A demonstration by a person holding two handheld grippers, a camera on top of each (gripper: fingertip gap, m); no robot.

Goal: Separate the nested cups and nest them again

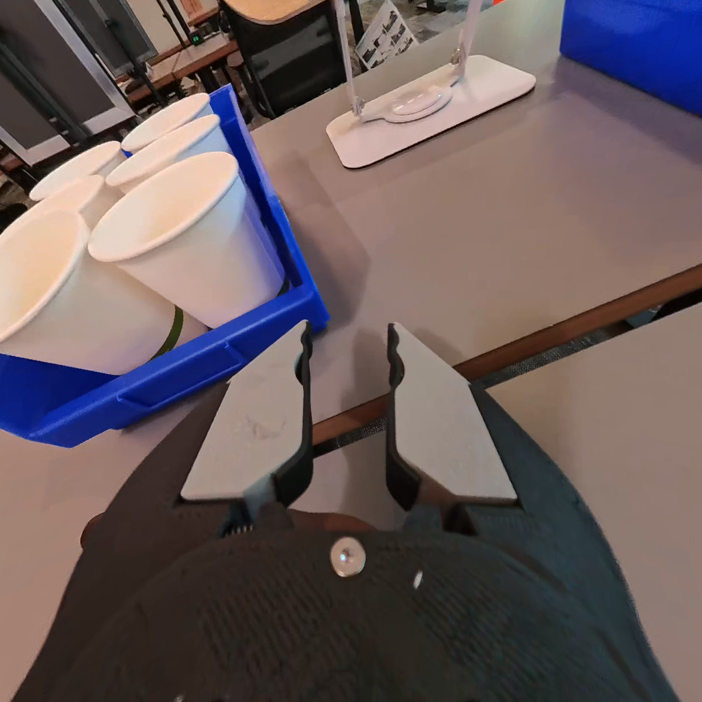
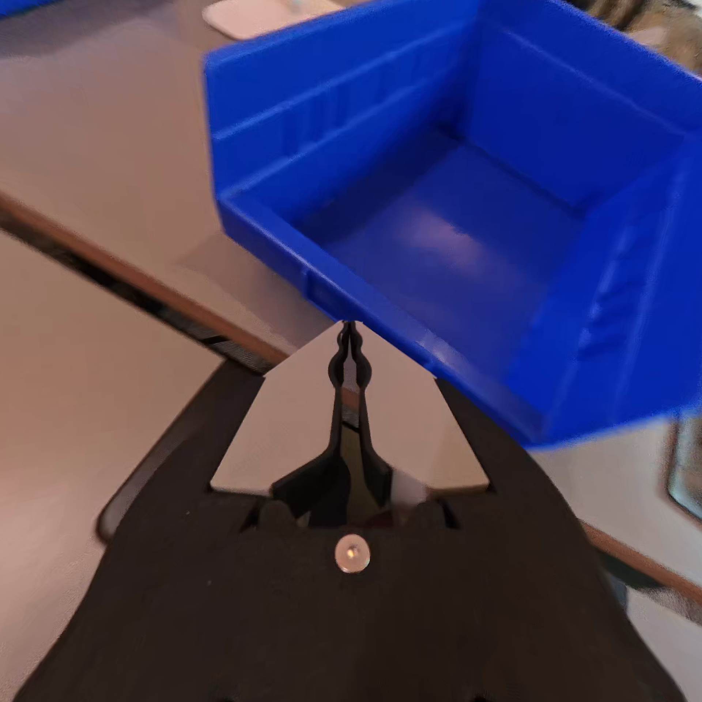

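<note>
Several white paper cups point(image 1: 182, 235) stand upright in a blue bin point(image 1: 197, 364) at the left of the left wrist view. My left gripper point(image 1: 349, 338) is open and empty, just right of that bin's near corner, above the grey table. In the right wrist view a second blue bin point(image 2: 456, 235) is empty. My right gripper point(image 2: 349, 330) is shut with nothing between its fingers, its tips right at that bin's near front rim.
A white lamp base point(image 1: 429, 110) stands on the grey table point(image 1: 494, 228) at the back. Another blue box point(image 1: 638, 49) sits at the far right. A gap point(image 1: 532, 364) separates two tabletops. Chairs and desks lie beyond the table. Left tips to right tips: about 35 cm.
</note>
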